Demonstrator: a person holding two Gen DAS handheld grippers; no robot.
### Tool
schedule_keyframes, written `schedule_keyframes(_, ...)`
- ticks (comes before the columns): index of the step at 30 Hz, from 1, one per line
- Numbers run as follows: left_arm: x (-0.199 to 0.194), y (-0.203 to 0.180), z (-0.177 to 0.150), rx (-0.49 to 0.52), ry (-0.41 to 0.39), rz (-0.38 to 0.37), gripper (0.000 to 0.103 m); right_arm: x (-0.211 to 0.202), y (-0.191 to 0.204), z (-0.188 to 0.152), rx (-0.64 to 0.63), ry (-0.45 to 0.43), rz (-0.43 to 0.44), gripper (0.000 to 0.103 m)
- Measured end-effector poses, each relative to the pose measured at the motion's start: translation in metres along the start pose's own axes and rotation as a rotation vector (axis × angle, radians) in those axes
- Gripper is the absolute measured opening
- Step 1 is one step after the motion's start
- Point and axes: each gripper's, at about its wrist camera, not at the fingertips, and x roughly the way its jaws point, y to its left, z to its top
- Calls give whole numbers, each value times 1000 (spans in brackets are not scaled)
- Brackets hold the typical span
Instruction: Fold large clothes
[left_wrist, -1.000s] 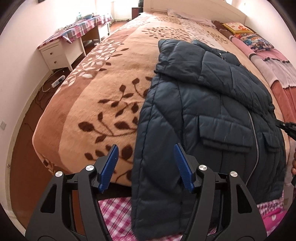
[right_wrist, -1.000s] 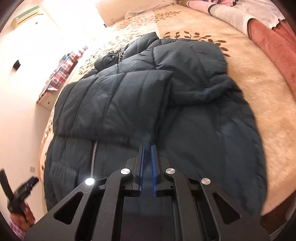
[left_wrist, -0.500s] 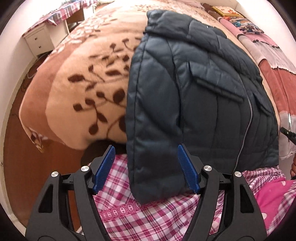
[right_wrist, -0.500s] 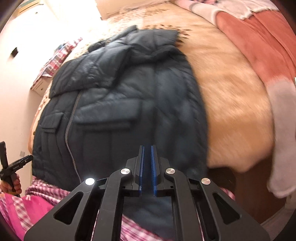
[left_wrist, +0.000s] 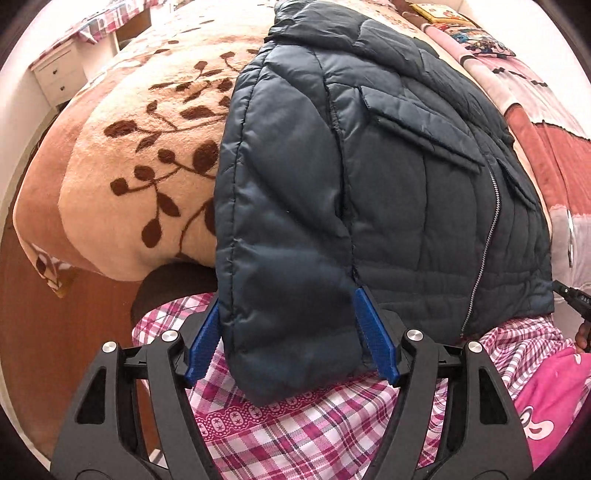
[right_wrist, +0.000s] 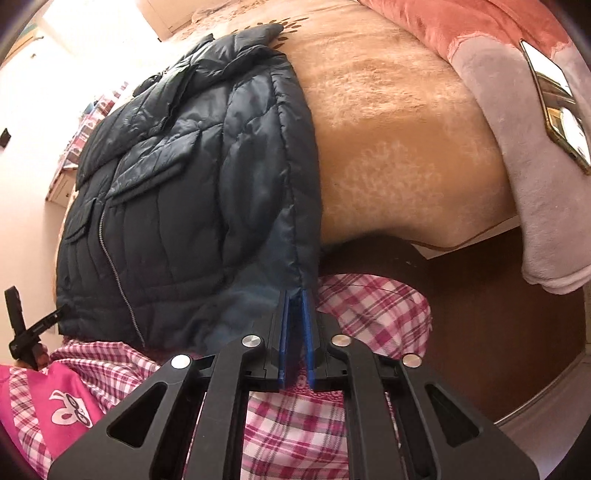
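A dark blue puffer jacket (left_wrist: 369, 184) lies zipped on the bed, its hem hanging over the near edge. In the left wrist view my left gripper (left_wrist: 287, 299) stands open, its blue pads (left_wrist: 373, 332) either side of the hem's left corner without squeezing it. In the right wrist view the jacket (right_wrist: 184, 203) fills the left half. My right gripper (right_wrist: 295, 291) sits at the hem's right corner; its jaws are just starting to open and only a narrow slit shows. The corner's seam meets the tips, and I cannot tell whether fabric is inside.
A tan blanket with brown leaves (left_wrist: 129, 166) covers the bed. A person's pink checked clothing (left_wrist: 295, 424) is right below both grippers. A phone (right_wrist: 554, 85) lies on a pale blanket at the right. A white drawer unit (left_wrist: 55, 74) stands by the far wall.
Both grippers came down and nearer to the jacket's hanging hem. The left one now straddles the left corner. The right one swept across the jacket to its right corner.
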Motion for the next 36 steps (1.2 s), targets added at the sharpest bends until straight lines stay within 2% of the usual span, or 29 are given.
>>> schedule_keyframes(12,-6,0,-2,-13,-24,-27,69,-3,-6,-4,40,0,29,12)
schedule_keyframes(13,-6,0,-2,-14,-26,-27,69,-3,-7,-4,44,2,31,25)
schedule_keyframes(14,-7,0,-3,-15,-28,-28,69,-4,-7,-5,48,-1,39,70)
schedule_keyframes(15,-8,0,-3,-15,-30,-29,69,-7,-7,-6,50,-17,41,81)
schedule_keyframes(17,-9,-2,-4,-12,-34,-28,69,-14,-2,-7,27,-62,45,82)
schedule_keyframes(25,-11,-5,-6,10,-46,-34,69,1,14,-5,-21,-3,83,80)
schedule_keyframes(30,-8,-1,-6,12,-42,-50,69,16,23,-7,-70,52,78,70)
schedule_keyframes(33,-5,2,-9,1,-32,-70,69,31,20,-8,-77,109,62,58)
schedule_keyframes(35,-2,4,-10,-9,-28,-82,66,37,18,-9,-81,121,60,48)
schedule_keyframes(36,-2,5,-11,-13,-27,-85,62,38,17,-9,-80,123,63,47)
